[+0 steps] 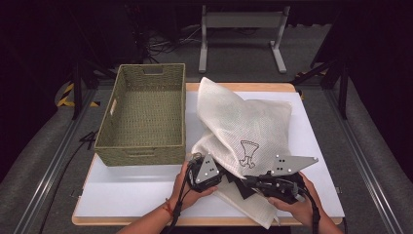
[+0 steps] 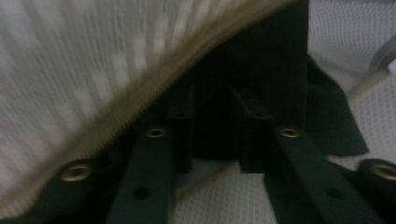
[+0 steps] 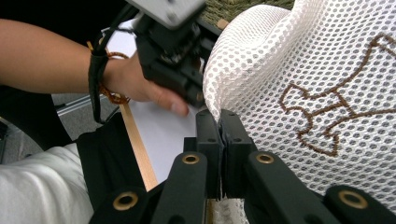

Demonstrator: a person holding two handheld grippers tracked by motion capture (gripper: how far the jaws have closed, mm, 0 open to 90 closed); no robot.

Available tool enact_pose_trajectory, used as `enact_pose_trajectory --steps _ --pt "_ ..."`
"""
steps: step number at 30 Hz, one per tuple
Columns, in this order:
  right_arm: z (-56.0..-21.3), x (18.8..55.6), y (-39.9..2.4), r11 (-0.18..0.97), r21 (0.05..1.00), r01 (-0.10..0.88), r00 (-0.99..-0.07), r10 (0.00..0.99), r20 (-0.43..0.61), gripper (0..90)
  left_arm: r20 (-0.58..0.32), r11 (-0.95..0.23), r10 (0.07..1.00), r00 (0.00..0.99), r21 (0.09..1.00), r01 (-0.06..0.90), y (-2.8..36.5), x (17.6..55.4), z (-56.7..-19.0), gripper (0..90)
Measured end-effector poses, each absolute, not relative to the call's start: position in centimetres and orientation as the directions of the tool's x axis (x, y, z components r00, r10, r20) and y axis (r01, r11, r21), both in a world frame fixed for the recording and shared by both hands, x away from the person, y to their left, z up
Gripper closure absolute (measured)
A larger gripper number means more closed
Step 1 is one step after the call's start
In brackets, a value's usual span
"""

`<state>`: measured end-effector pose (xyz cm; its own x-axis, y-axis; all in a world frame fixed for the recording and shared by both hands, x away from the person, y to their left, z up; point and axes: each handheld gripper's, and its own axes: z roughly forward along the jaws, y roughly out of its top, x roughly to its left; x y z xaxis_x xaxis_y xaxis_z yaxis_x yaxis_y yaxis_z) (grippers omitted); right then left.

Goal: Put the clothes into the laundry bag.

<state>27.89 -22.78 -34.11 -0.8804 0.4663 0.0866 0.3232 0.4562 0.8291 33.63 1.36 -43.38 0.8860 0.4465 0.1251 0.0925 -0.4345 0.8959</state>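
White mesh bag (image 1: 243, 129), brown stitched emblem (image 1: 247, 153), no readable writing, right claw (image 3: 222, 135) pinching it, left claw (image 2: 212, 116) parted.

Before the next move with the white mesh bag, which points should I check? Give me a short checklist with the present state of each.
1. Right claw shut on the mesh bag: ok, jaws closed on its edge.
2. Left claw holding the black part of the bag: cannot tell, the jaws stand apart around it.
3. Woven basket empty: ok.
4. Basket beside the bag, opening up: ok.
5. Bag off the table: not ok, it rests there in a heap.
6. Bag contents: cannot tell.
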Motion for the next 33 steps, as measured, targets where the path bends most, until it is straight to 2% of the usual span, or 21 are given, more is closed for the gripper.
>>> enact_pose_trajectory --steps 1,2,3,5,8,10,12,15,19,26,29,32,33 --pt "-34.3 27.9 -22.7 0.46 0.827 0.323 -0.879 0.469 0.083 88.7 0.104 -0.432 0.437 0.894 0.895 0.107 1.0 33.8 -43.6 60.9" --pt "-34.8 27.9 -22.5 0.475 0.819 0.321 -0.876 0.478 0.066 88.6 0.11 -0.439 0.435 0.894 0.892 0.104 0.5 33.8 -43.8 47.3" --pt "-34.8 27.9 -22.5 0.475 0.819 0.321 -0.876 0.478 0.066 88.6 0.093 -0.434 0.421 0.902 0.894 0.11 0.0 33.7 -44.0 47.3" --pt "-35.2 28.0 -22.5 0.487 0.812 0.322 -0.869 0.491 0.05 88.6 0.057 -0.437 0.369 0.928 0.891 0.12 -1.3 33.3 -44.5 39.1" --pt "-35.5 28.1 -23.0 0.483 0.81 0.332 -0.858 0.512 0.046 88.5 0.101 -0.499 0.366 0.925 0.86 0.104 -2.6 32.8 -44.9 26.6" --pt "-35.7 28.2 -23.4 0.48 0.809 0.339 -0.85 0.525 0.045 88.4 0.059 -0.499 0.384 0.921 0.853 0.154 -2.9 33.1 -44.9 25.6" --pt "-35.8 28.3 -23.7 0.471 0.809 0.353 -0.839 0.542 0.051 88.5 0.056 -0.525 0.411 0.91 0.831 0.186 -3.4 33.5 -45.0 24.9" --pt "-36.0 28.5 -24.0 0.463 0.806 0.368 -0.827 0.559 0.056 88.4 0.076 -0.587 0.445 0.892 0.777 0.227 -4.4 33.8 -45.1 30.6" --pt "-36.0 28.9 -24.4 0.448 0.807 0.384 -0.813 0.579 0.065 88.3 0.068 -0.602 0.457 0.887 0.758 0.252 -4.9 34.3 -44.9 36.6" --pt "-35.8 29.0 -24.9 0.428 0.814 0.392 -0.8 0.596 0.072 88.3 0.11 -0.66 0.407 0.907 0.722 0.208 -6.0 35.1 -44.7 41.5" --pt "-35.9 29.2 -25.2 0.426 0.807 0.409 -0.793 0.604 0.083 88.3 0.068 -0.634 0.388 0.919 0.743 0.213 -6.1 35.7 -45.1 51.4" --pt "-36.0 29.2 -25.2 0.43 0.802 0.415 -0.792 0.604 0.086 88.3 0.072 -0.631 0.376 0.924 0.75 0.199 -6.2 35.8 -45.2 74.2" --pt "-36.0 29.3 -25.2 0.43 0.801 0.417 -0.793 0.603 0.089 88.3 0.075 -0.635 0.383 0.921 0.745 0.203 -6.3 35.8 -45.2 74.2"
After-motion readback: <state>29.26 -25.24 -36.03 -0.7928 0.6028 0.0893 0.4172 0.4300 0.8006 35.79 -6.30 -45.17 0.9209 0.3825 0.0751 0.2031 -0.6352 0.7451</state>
